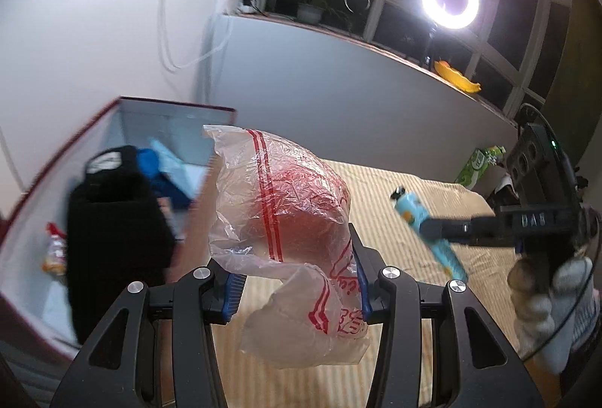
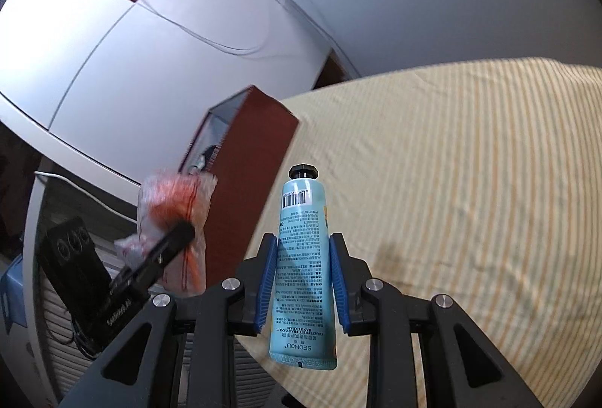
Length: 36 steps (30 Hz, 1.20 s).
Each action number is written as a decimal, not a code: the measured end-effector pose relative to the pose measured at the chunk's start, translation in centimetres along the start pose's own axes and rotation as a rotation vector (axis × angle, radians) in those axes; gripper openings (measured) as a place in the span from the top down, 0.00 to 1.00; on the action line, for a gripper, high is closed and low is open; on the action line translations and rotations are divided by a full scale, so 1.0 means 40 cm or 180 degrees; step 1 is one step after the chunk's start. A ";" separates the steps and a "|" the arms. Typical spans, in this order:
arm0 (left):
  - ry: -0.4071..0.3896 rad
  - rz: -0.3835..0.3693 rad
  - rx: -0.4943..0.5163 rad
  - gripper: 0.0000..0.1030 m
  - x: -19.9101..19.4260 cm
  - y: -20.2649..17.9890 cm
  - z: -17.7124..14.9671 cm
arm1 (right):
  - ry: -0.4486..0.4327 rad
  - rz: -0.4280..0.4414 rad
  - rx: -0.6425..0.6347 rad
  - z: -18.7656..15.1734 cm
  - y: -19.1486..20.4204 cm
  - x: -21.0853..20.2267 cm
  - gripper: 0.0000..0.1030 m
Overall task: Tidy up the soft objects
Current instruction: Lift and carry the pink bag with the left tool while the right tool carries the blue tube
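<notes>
The left gripper (image 1: 297,280) holds a crumpled clear plastic bag with red printing (image 1: 289,219), something round and reddish inside it; its blue-padded fingers (image 1: 234,289) are closed on the bag's lower bulge, so the thin film bunches between them and the loose tail hangs below. The bag sits in the middle of the left wrist view, lifted above the bed with the yellow-striped sheet (image 1: 406,197).

The right gripper (image 2: 303,280) grips a light-blue squeeze tube of hand cream with a black cap (image 2: 303,257), its fingers (image 2: 265,280) shut on the tube's flat sides around mid-length, cap pointing away and crimped end toward the camera. That broadside hold probably keeps the soft tube from slipping or folding. In the left wrist view the same tube shows at the right of the frame, clear of the bed, with a gloved hand (image 1: 549,299) on the handle.

At the left of that view stands an open box with dark red outer walls and pale inner walls (image 1: 173,107). It already holds a black fabric item (image 1: 113,219), something blue (image 1: 158,171) behind it, and a small orange-and-white packet (image 1: 54,250) in the lower left. Both held items appear bound for this box.
</notes>
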<state>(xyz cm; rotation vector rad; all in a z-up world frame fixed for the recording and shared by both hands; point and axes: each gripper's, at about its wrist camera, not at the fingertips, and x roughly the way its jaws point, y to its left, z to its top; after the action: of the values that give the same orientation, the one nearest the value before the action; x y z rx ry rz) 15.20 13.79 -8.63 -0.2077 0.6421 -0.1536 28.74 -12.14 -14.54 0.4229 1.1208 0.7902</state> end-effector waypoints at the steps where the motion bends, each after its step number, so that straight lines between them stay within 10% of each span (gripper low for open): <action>1: -0.0025 0.0037 -0.0018 0.56 -0.020 0.018 0.001 | -0.0009 0.0009 -0.0026 0.005 0.014 0.003 0.75; 17: -0.0224 0.0719 -0.0187 0.56 -0.172 0.233 -0.017 | 0.0048 0.0144 -0.0491 0.110 0.206 0.087 0.75; 36: -0.0226 0.1243 0.0099 0.56 -0.137 0.261 -0.012 | 0.0180 -0.0033 -0.0768 0.223 0.374 0.295 0.75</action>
<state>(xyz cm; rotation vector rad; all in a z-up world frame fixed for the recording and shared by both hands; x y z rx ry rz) 11.37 24.95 -8.36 -0.0546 0.5979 0.2184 34.20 7.30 -8.53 0.1932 1.0635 0.9207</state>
